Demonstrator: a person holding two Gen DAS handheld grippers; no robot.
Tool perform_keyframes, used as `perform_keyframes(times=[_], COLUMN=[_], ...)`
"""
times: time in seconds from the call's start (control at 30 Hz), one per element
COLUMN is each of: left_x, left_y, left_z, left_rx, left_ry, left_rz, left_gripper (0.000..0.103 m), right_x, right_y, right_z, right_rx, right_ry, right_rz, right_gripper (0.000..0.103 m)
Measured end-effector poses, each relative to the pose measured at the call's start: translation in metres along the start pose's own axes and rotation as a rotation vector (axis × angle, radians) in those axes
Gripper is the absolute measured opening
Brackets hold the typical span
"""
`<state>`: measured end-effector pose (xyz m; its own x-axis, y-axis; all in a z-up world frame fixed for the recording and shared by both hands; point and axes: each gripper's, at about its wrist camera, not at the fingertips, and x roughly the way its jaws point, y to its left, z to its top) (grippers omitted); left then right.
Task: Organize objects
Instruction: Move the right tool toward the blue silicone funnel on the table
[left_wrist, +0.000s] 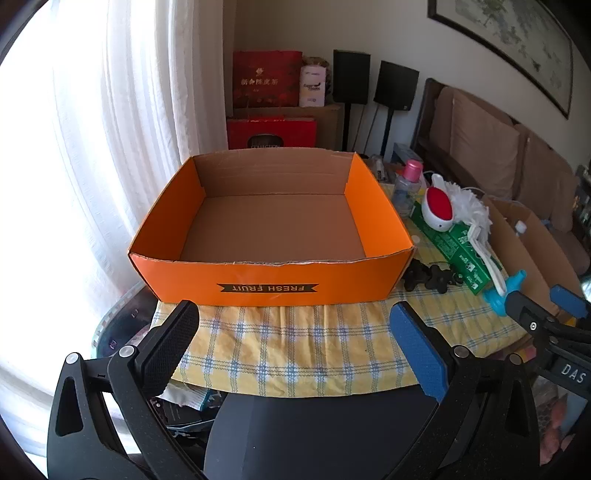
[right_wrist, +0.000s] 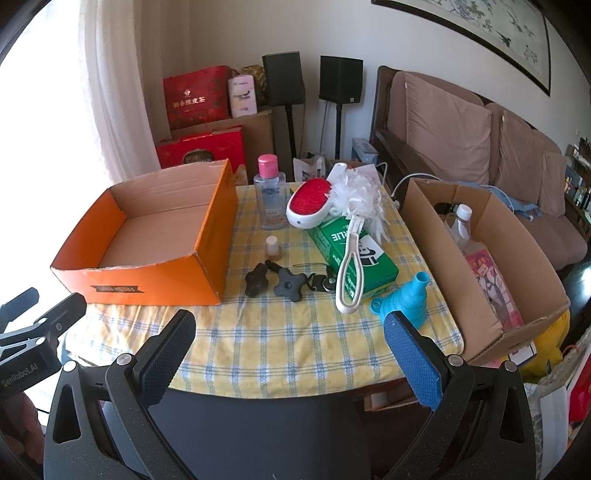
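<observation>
Left tongs (left_wrist: 295, 332): spread wide, holding nothing, poised over the near edge of the desk (left_wrist: 295, 354), aimed squarely at the orange box (left_wrist: 266, 284).

Right tongs (right_wrist: 288, 332): likewise spread wide and unloaded, hovering low above the near desk edge, pointing toward the loose items; its blue pad (right_wrist: 413, 362) sits just beside the blue funnel (right_wrist: 404, 297).

Orange box: open-topped, nothing inside, on the left part of the checked cloth.

Items to sort, all to the right of the box:
- clear bottle with pink cap (right_wrist: 269, 192), upright, at the back;
- small vial (right_wrist: 272, 248), upright, near the box wall;
- two black knobs (right_wrist: 275, 282) with a strap clip, lying at the front;
- green carton (right_wrist: 354, 251), lying flat;
- red-and-white brush (right_wrist: 308, 205), resting on the carton's far end;
- white tasselled duster (right_wrist: 351, 254), handle across the carton;
- blue funnel, on its side at the carton's near corner.

Brown carton (right_wrist: 480, 266): right of the desk, already holding bottles.

Risks, judged: lifting the green carton would likely tip the brush and duster off it. The upright bottle and vial could topple if brushed by a reaching finger. The funnel looks soft and may deform or roll under a pinch.

Task stage, judged: not yet begun.
</observation>
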<state>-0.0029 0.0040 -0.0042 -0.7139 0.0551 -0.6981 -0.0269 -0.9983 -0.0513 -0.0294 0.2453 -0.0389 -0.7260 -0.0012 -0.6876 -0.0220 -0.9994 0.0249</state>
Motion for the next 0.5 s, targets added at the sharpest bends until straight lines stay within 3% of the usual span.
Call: perform_keyframes(times=[0.2, 0.5], left_x=[0.001, 0.014], left_y=[-0.003, -0.011], left_z=[0.002, 0.007], left_rx=[0.010, 0.000], left_ry=[-0.005, 0.016], left_rz=[-0.015, -0.104], left_gripper=[0.103, 0.103], right_x=[0.005, 0.013], right_y=[-0.003, -0.008], right_z=[0.001, 0.003], right_rx=[0.005, 0.003], right_ry=[0.009, 0.019], right_rz=[-0.004, -0.008], right_gripper=[0.103, 0.103])
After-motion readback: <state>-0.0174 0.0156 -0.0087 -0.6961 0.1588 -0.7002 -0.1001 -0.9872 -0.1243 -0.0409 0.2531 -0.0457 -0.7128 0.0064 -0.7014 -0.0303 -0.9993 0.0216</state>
